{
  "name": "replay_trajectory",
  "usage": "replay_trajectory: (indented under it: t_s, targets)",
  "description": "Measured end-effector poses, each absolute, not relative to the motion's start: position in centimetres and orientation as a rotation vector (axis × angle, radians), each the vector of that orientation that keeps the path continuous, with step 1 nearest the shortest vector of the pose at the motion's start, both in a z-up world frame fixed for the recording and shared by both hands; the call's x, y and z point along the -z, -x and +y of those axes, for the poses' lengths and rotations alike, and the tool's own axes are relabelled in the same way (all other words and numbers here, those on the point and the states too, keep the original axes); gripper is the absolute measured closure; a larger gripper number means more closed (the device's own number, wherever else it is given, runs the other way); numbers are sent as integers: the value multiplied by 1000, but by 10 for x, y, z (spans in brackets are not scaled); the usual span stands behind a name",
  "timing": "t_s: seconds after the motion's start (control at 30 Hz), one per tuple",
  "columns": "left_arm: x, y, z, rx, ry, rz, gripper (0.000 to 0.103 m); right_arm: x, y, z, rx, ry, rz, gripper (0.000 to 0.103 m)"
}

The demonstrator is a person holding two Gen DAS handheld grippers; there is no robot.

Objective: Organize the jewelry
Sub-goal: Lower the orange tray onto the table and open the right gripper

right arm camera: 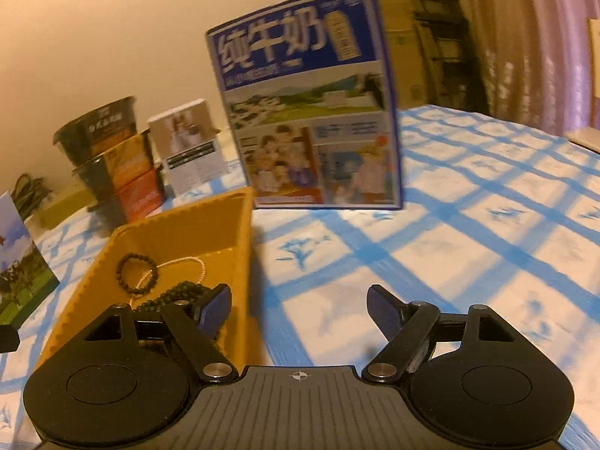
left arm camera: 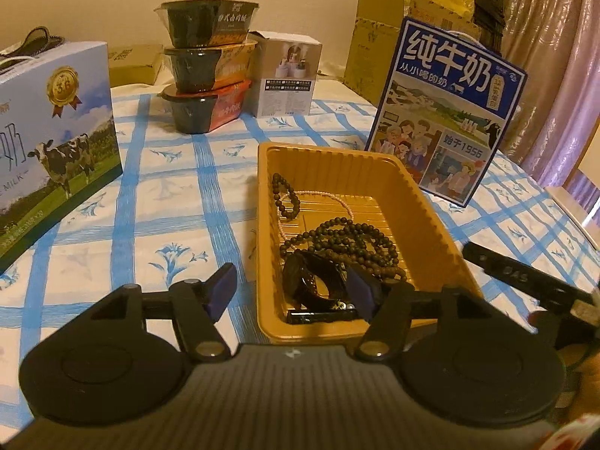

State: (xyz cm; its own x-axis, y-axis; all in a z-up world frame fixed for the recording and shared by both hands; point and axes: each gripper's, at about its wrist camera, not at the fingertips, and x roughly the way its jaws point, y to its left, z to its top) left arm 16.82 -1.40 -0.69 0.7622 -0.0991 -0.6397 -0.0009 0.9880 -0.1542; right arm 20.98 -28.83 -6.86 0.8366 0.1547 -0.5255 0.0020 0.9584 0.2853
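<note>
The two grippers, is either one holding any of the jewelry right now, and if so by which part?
Nothing is held. The left gripper and right gripper both stand open with empty pads; the beads lie in the yellow tray.

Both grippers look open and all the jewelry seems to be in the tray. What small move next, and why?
Probably draw the left gripper back from the tray. Its jaws stand open astride the tray's near left wall with nothing gripped. The bead strands, the small bracelet and the black bangle lie inside. The right gripper is open over bare cloth, with no loose jewelry in sight.
</note>
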Motion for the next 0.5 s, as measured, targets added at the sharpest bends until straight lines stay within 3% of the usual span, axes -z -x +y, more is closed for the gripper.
replay_trajectory:
  t_s: [0.23,0.5]
  targets:
    - [-8,-137,-14,58,110,734,40,41,-162,-278,-141,-287,779,24]
    - [-18,-90,-7,35,96,774,39,23,-108,-237,-247,-131,819,24]
